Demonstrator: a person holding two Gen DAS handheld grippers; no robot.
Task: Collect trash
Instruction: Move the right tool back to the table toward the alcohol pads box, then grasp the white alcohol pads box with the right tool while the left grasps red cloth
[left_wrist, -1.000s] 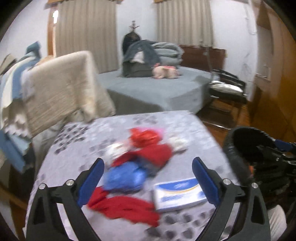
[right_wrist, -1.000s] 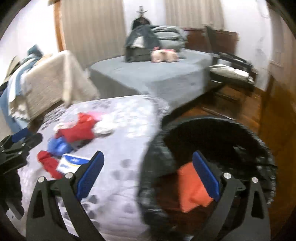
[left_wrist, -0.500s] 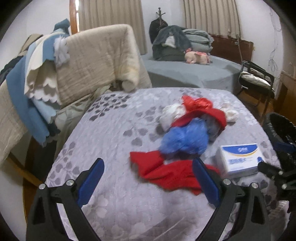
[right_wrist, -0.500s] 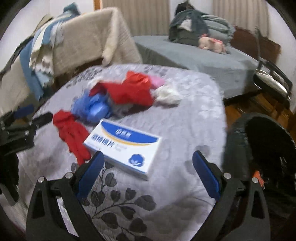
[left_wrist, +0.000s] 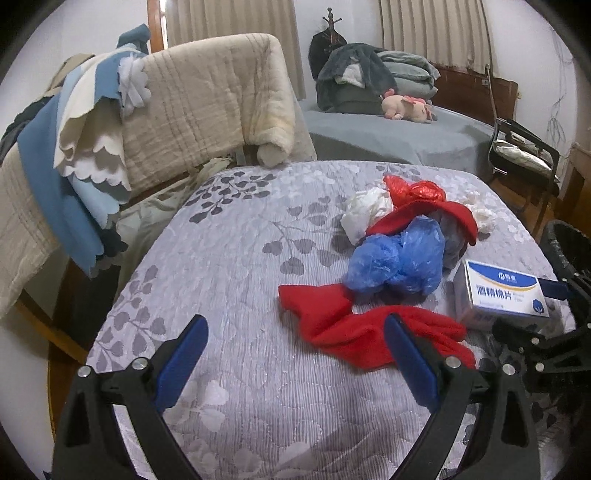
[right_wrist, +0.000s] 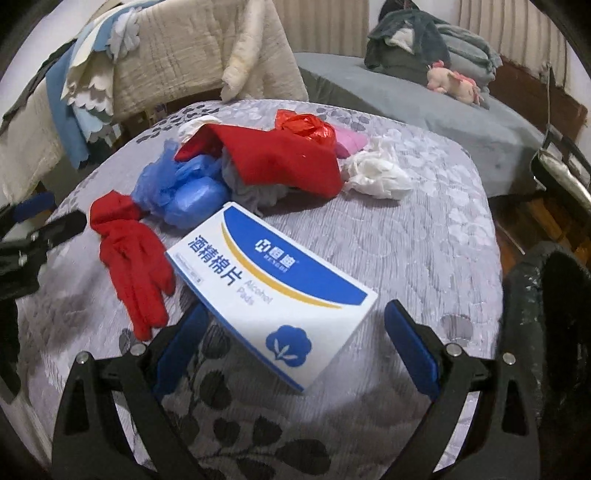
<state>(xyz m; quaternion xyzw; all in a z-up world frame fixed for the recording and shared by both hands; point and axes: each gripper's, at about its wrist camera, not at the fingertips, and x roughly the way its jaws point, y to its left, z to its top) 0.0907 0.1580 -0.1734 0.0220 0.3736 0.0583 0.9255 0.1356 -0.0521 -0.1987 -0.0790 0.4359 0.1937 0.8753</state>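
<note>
A heap of trash lies on the grey leaf-patterned table (left_wrist: 229, 280): a blue plastic bag (left_wrist: 399, 262), a red cloth (left_wrist: 432, 214), a red plastic bag (right_wrist: 306, 125), white crumpled paper (right_wrist: 376, 173) and a red glove (right_wrist: 133, 258). A blue-and-white alcohol pads box (right_wrist: 273, 288) lies nearest me. My right gripper (right_wrist: 295, 332) is open, and the near end of the box lies between its fingers. My left gripper (left_wrist: 295, 354) is open and holds nothing, just short of the red glove (left_wrist: 369, 332). The black trash bin (right_wrist: 546, 295) stands at the table's right edge.
A chair draped with beige and blue blankets (left_wrist: 166, 103) stands behind the table on the left. A grey bed (left_wrist: 388, 136) with folded clothes and a pink plush toy is behind it. A black chair (left_wrist: 517, 147) stands on the wooden floor at the right.
The right gripper swung from over the bin to the table and closed in on the box. The left gripper shifted left and pulled back from the pile. Both stayed open.
</note>
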